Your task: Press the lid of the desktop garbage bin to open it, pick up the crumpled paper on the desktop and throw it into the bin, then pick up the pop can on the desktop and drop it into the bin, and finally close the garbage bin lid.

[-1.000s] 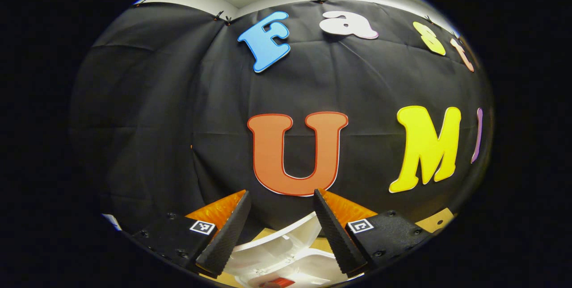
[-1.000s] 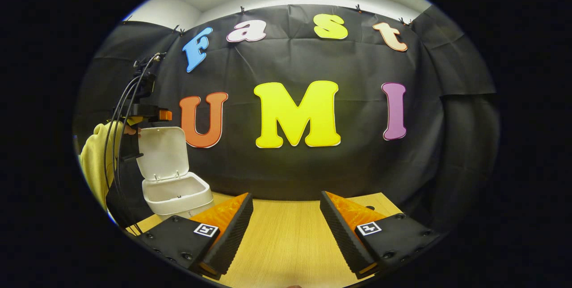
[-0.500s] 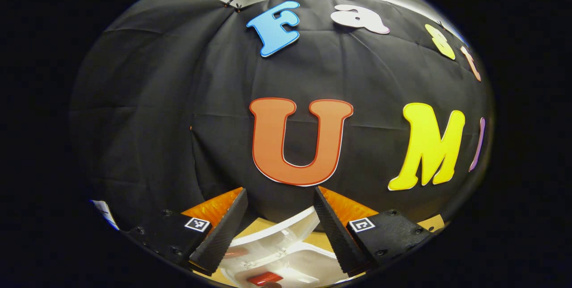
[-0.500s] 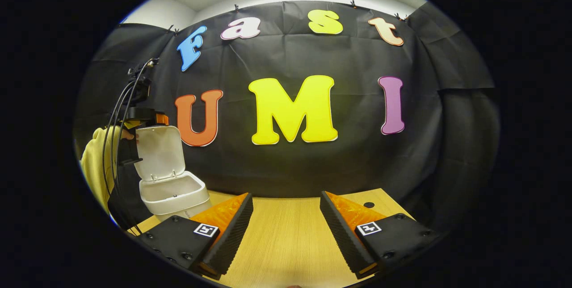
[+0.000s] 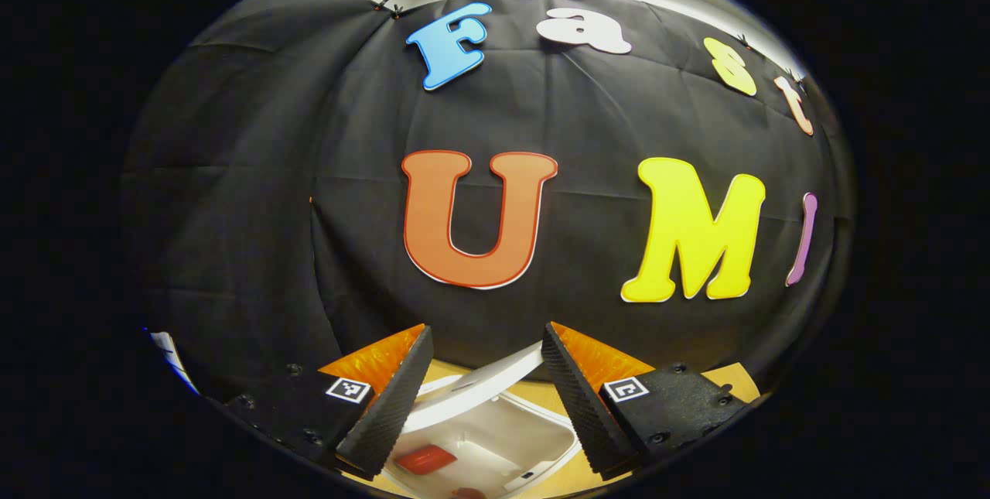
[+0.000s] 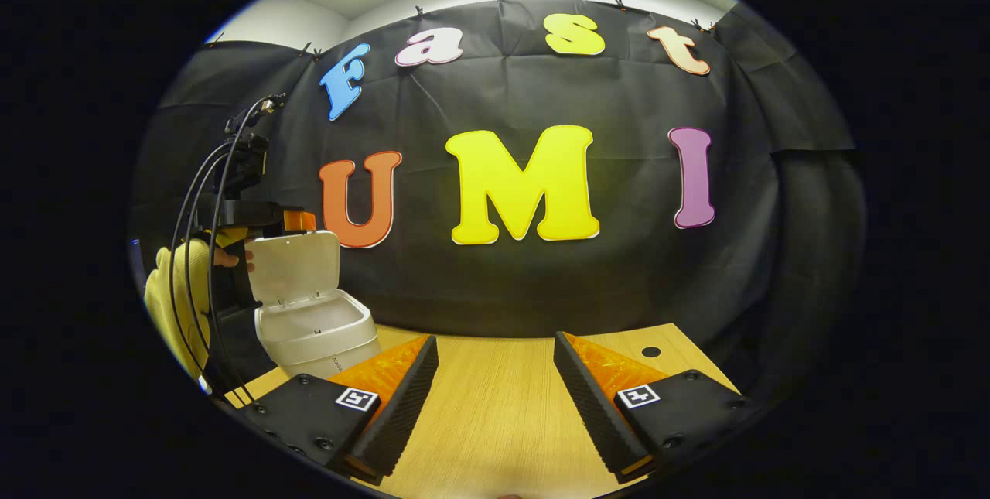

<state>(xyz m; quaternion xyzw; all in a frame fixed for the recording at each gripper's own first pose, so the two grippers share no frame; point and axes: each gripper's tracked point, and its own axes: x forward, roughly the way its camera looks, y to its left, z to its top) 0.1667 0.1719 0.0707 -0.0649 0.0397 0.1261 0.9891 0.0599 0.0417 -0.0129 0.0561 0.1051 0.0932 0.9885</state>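
Left gripper view looked down past the left gripper (image 5: 483,375) into the open garbage bin (image 5: 541,449), with the lid (image 5: 495,383) slanting across just below and between the two fingers. Compared with a second earlier, the lid had tipped further forward over the opening and more of the bin's inside had come into sight, where a red object, most likely the pop can (image 5: 425,459), lay on the bottom. I judged from this that both pieces of rubbish were already in and the closing of the lid had begun.

The left gripper stood wide open and gripped nothing; whether a finger actually touched the lid's top edge could not be told.

Right gripper view showed that same gripper (image 6: 290,218) far off to the left above the lid's upper edge, with a yellow sleeve (image 6: 174,290) behind it. The right gripper (image 6: 495,387) hung equally wide open and empty over the wooden desktop (image 6: 495,422), the bin well off to its left.
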